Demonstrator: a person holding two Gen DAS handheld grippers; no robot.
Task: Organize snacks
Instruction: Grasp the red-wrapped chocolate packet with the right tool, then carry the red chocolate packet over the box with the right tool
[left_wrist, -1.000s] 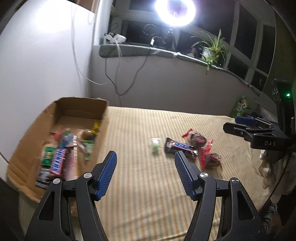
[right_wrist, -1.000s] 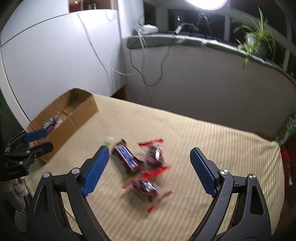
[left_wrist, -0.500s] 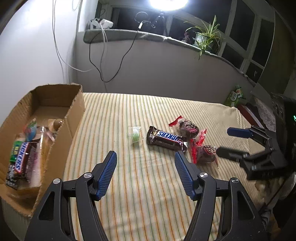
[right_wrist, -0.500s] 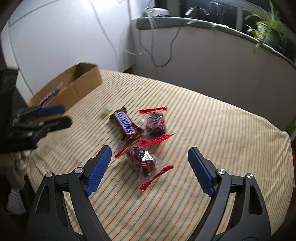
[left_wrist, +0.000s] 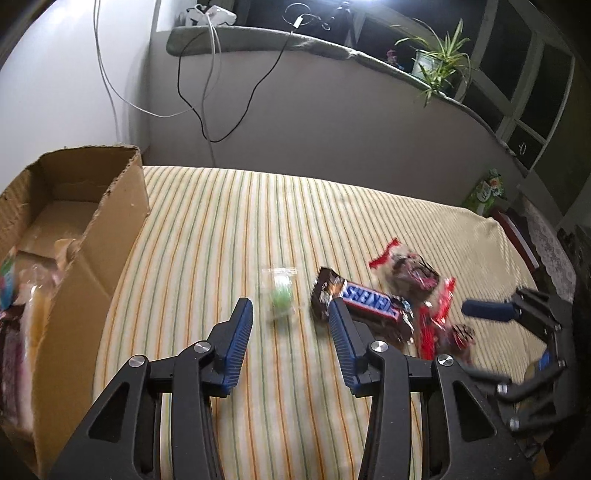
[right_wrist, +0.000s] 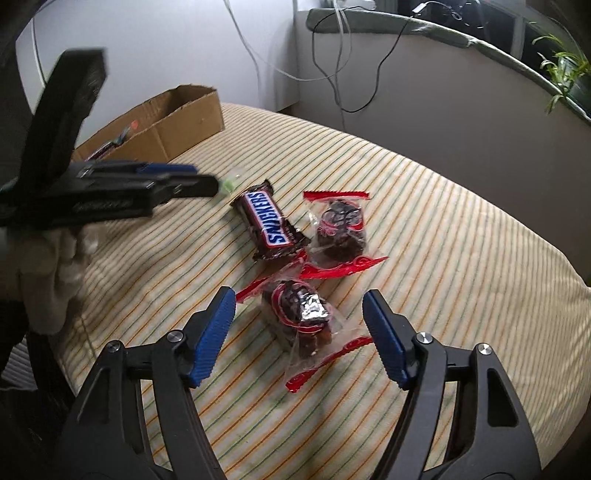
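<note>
On the striped cloth (right_wrist: 443, 236) near the middle lie the loose snacks: a Snickers bar (right_wrist: 269, 218), a small green candy (left_wrist: 281, 291) just to its left, and two red-trimmed wrapped cakes (right_wrist: 341, 229) beside it, the nearer one (right_wrist: 301, 319) lying between the right gripper (right_wrist: 298, 334) fingers, whose jaws stand wide and grip nothing. The left gripper (left_wrist: 291, 334), also spread wide and holding nothing, hovers just short of the green candy. A cardboard box (left_wrist: 110, 236) with more snacks sits at the cloth's left edge.
</note>
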